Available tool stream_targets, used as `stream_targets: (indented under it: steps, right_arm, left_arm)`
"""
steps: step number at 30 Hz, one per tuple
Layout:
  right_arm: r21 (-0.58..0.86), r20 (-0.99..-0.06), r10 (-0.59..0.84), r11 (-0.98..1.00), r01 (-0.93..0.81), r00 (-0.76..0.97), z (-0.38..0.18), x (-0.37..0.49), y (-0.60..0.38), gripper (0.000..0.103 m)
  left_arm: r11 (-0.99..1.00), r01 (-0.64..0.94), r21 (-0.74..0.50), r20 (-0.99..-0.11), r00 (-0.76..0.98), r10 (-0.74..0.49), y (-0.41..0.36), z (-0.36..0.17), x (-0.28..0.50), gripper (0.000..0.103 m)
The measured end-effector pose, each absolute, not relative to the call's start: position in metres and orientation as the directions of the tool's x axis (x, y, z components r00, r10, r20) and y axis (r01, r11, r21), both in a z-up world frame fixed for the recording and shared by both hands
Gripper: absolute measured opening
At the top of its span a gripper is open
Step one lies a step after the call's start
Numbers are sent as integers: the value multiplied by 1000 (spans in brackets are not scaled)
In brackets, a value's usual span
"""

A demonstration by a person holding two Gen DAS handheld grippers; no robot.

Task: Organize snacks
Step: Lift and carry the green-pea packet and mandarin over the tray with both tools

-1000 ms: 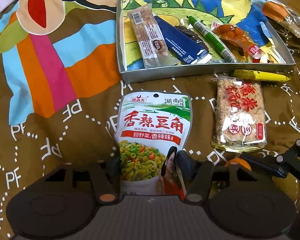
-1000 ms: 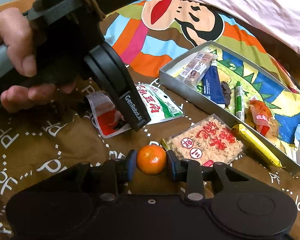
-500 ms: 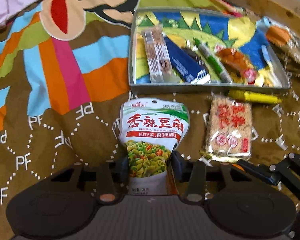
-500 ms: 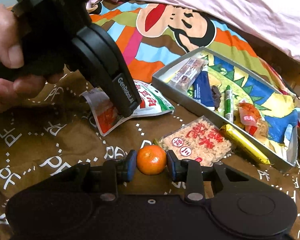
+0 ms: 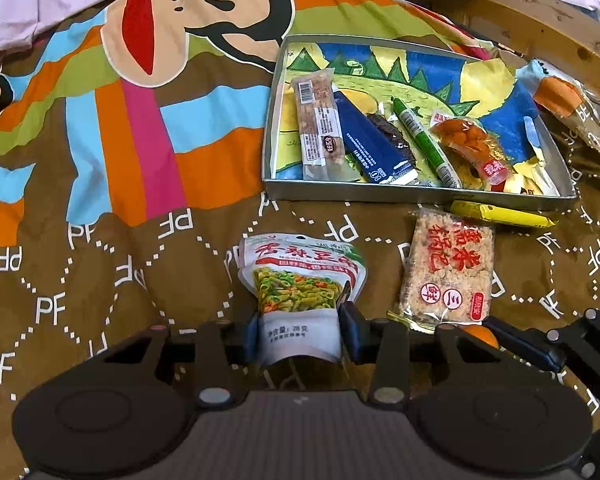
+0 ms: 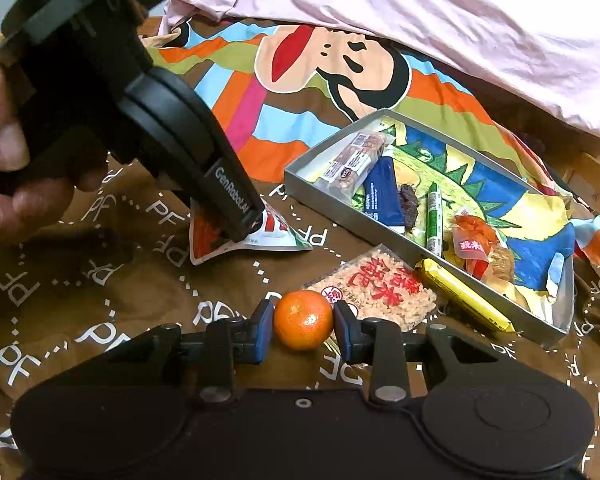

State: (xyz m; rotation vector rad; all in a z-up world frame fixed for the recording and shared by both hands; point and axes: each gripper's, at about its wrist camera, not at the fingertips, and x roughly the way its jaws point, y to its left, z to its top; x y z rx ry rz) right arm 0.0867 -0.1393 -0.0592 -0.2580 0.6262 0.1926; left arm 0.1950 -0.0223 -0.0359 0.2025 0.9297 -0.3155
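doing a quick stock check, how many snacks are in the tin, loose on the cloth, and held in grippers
In the tin: 5 (nut bar, blue pack, dark piece, green stick, orange pack)
Loose on the cloth: 2 (rice cake, yellow bar)
Held: 2 (pouch in left gripper, orange in right gripper)
Total: 9

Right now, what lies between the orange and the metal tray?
The rice cracker pack and a yellow bar lie between the orange and tray, clearest in the right wrist view.
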Motion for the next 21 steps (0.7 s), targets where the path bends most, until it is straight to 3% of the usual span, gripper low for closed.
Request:
stream_targets:
  steps: [3, 6, 11, 17, 21]
  right_arm:
    - [-175, -598, 100, 952, -252, 795, -59, 88, -140, 35]
    - [-171, -604, 99, 953, -250, 791, -60, 89, -140, 35]
    - [-164, -610, 96, 956, -244, 787, -62, 91, -141, 35]
    - [-149, -596, 94, 963, -226, 798, -59, 93, -143, 35]
    - [-140, -593, 95, 966, -218, 800, -60, 96, -145, 35]
  left_arm:
    - [929, 365, 58, -824, 543, -162, -26, -40, 197, 66]
    - [924, 371, 88, -836, 532, -134, -32, -48, 205, 71]
    - [918, 384, 102, -851, 511, -119, -38, -63, 224, 75]
    - [926, 367, 89, -856, 504, -117, -43, -77, 244, 87]
    - [932, 355, 72, -859, 497, -123, -46, -83, 250, 87]
